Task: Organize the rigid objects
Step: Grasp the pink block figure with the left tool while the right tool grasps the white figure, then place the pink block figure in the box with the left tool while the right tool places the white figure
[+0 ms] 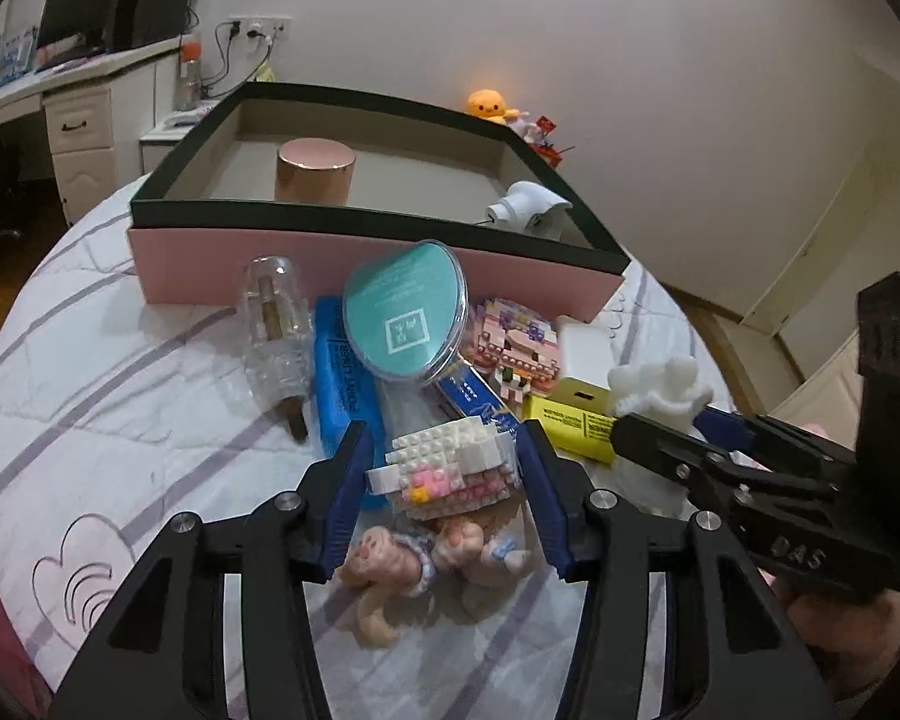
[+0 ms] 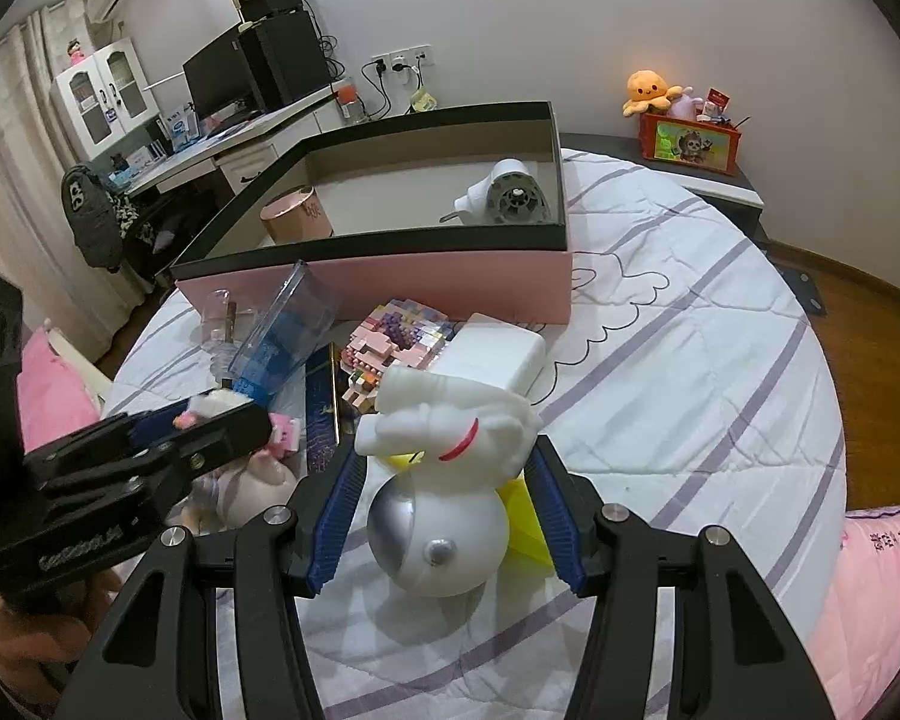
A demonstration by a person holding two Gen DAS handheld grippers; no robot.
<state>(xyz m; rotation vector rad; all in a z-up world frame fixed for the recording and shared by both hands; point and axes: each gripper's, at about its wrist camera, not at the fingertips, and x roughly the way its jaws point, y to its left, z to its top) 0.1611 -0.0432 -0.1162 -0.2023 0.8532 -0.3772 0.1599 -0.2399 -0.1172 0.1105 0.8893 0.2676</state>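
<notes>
i have both tools down in the clutter on the white quilted bed (image 2: 690, 360) with its purple stripes, in front of the pink cardboard box with the dark rim (image 1: 354, 264), so i judge this as the pick-up step for two items at once.

my left hand-held gripper (image 1: 444, 450) has its blue pads on either side of the small white and pink building-block figure (image 1: 444, 468). the pads sit right at its flanks, but i cannot tell whether they are pressing yet. the figure rests on top of a flesh-coloured doll (image 1: 414, 558) lying on the bed.

my right hand-held gripper (image 2: 444, 504) stands apart, straddling the white plastic astronaut figure with the silver visor (image 2: 438, 480). there is clear space between each pad and the round helmet, so nothing is held there. a yellow box (image 2: 522, 516) lies just behind it.

the box already holds a rose-gold round tin (image 1: 315, 171) and a white hair dryer (image 2: 504, 195), with bare floor between them.

next, i think each tool must close firmly, lift straight up clear of the teal-lidded round container (image 1: 405, 312) and the blue pen packet (image 1: 345, 384), then carry over the rim. the block figure may crumble under hard pressure, and the smooth helmet could slip.
</notes>
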